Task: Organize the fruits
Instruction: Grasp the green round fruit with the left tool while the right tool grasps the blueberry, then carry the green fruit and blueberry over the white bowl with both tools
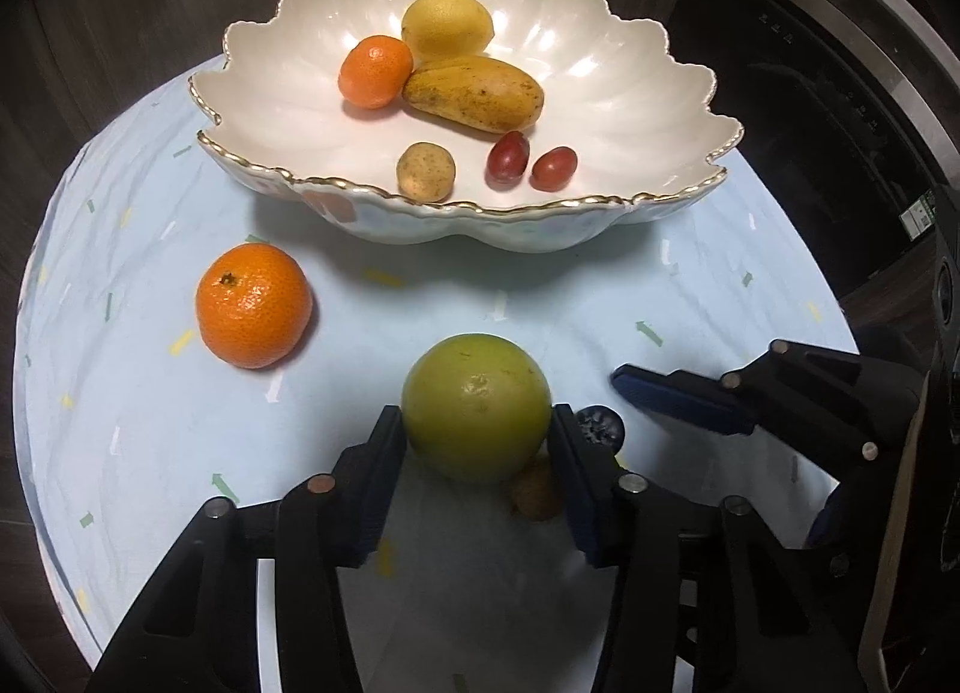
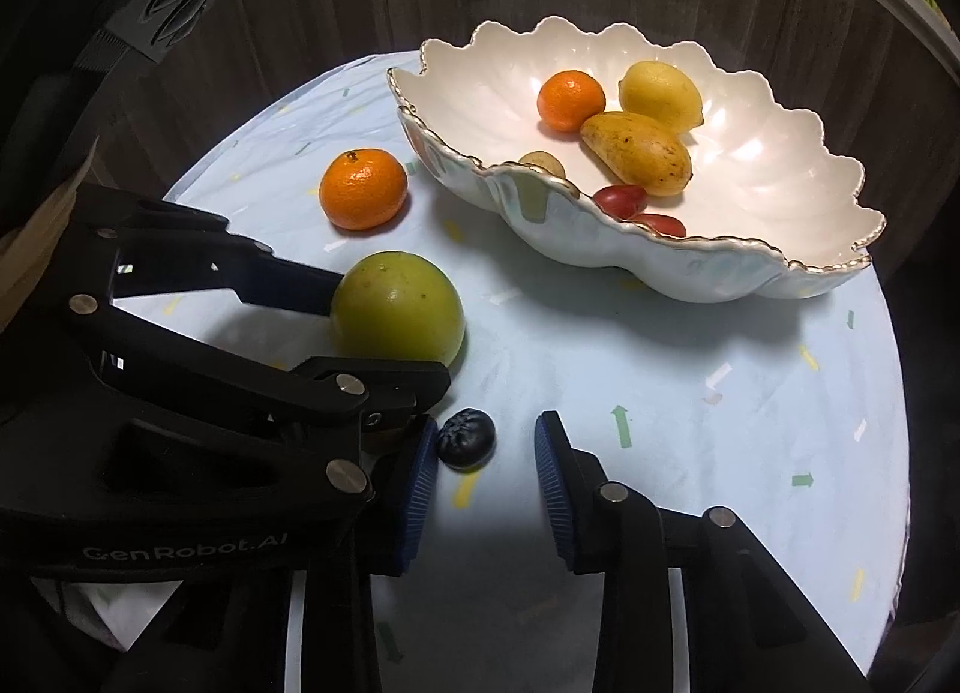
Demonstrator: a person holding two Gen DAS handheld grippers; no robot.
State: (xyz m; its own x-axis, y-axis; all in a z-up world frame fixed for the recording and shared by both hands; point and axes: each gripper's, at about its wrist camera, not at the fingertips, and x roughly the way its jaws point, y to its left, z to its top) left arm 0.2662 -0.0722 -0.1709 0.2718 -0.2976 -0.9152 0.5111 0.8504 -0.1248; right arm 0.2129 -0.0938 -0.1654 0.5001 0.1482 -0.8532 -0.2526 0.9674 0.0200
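Green fruit (image 1: 476, 406): on surface, pinched by left gripper (image 1: 477, 441).
Blueberry (image 2: 465, 437): touching one pad of spread right gripper (image 2: 486, 456).
Advice: lift straight up, clear bowl (image 1: 690, 93) rim.

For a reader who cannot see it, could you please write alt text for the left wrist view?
The left gripper grips a green round fruit on a pale blue tablecloth. Behind it, a scalloped white bowl holds several fruits, and a mandarin lies loose at left. The right gripper reaches in beside a dark berry.
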